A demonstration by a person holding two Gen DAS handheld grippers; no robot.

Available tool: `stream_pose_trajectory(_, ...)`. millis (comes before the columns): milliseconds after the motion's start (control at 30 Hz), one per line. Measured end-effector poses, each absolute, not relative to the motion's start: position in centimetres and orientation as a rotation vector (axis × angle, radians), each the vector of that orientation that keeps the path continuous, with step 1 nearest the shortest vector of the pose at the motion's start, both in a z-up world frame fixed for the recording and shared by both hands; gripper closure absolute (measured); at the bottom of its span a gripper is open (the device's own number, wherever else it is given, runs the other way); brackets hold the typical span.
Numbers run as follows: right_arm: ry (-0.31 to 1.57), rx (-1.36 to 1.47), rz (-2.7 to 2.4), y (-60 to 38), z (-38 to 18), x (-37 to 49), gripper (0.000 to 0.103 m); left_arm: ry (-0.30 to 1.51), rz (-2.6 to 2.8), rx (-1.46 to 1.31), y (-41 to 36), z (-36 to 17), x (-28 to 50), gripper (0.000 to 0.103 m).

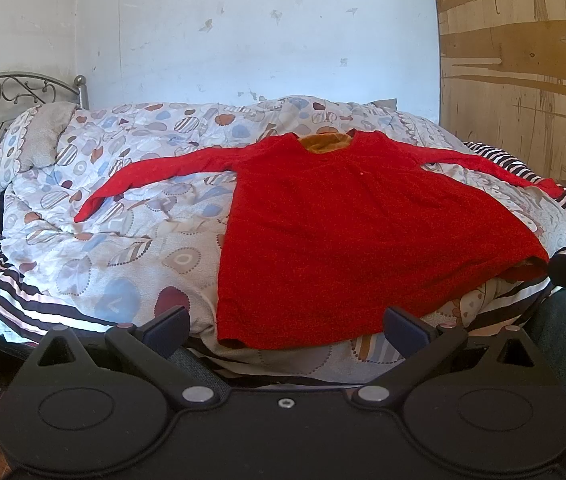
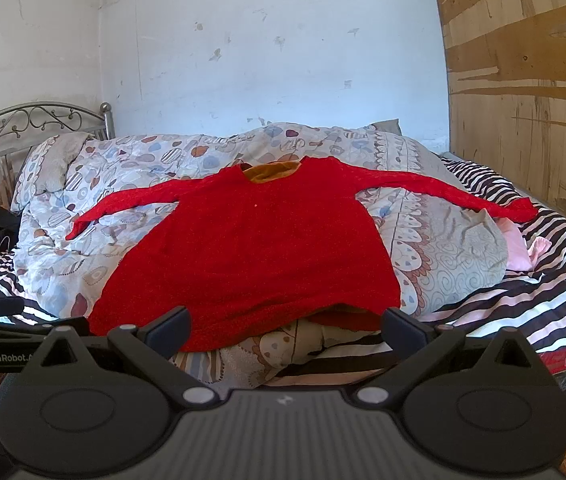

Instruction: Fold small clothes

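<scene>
Garment: red top point(image 1: 323, 220) lies flat, sleeves spread.
Grippers: your left gripper point(image 1: 287, 330) and right gripper point(image 2: 286, 330) gape, empty.
Risk: lumpy quilt point(image 1: 123, 208) may skew your fold.

My left gripper point(image 1: 285, 328) and my right gripper point(image 2: 285, 328) are matt black plastic with dull silver metal pivot pins; the right one's body is ribbed grey. The red garment point(image 1: 363, 232) is soft cloth with a faintly nubby, speckled surface and a mustard lining at the neck. Under it the quilt point(image 1: 123, 208) is rumpled printed cotton over a smooth striped sheet point(image 2: 523, 300). The headboard point(image 2: 35, 124) is dull grey metal scrollwork. The wall point(image 1: 243, 32) is chipped matt paint; the wood panel point(image 1: 523, 60) is peeling.
</scene>
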State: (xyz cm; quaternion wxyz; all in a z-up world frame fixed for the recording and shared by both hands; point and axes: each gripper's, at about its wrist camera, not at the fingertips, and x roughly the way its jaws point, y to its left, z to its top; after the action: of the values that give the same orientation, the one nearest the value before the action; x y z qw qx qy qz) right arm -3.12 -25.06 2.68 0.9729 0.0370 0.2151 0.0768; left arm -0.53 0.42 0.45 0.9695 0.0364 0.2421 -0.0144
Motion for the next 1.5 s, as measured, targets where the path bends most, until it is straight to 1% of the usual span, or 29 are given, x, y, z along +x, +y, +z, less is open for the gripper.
stream_pose_trajectory(500, 0.435, 0.078, 0.153, -25.2, 2.6, -3.1, 0.0, 0.489, -0.028, 0.075, 0.4, 0.4, -0.5, 0.0)
stream_pose_trajectory(700, 0.482, 0.098, 0.126, -25.8, 2.7, -2.2, 0.0, 0.518, -0.015, 0.094, 0.7, 1.5, 1.0, 0.0)
stream_pose_trajectory(967, 0.498, 0.049, 0.103, -25.7, 3.9, 0.5, 0.0, 0.544, -0.007, 0.144, -0.3, 3.7, 7.1, 0.0)
stream_pose_trajectory(1267, 0.497, 0.012, 0.107, -27.3, 3.9, 7.2, 0.0, 0.622, 0.01, 0.142, -1.4, 4.3, 16.0, 0.0)
stream_pose_trajectory(1500, 0.474, 0.124, 0.057, -32.4, 3.2, 13.7, 0.0, 0.639, 0.018, 0.175, -2.9, 4.5, 23.6, 0.0)
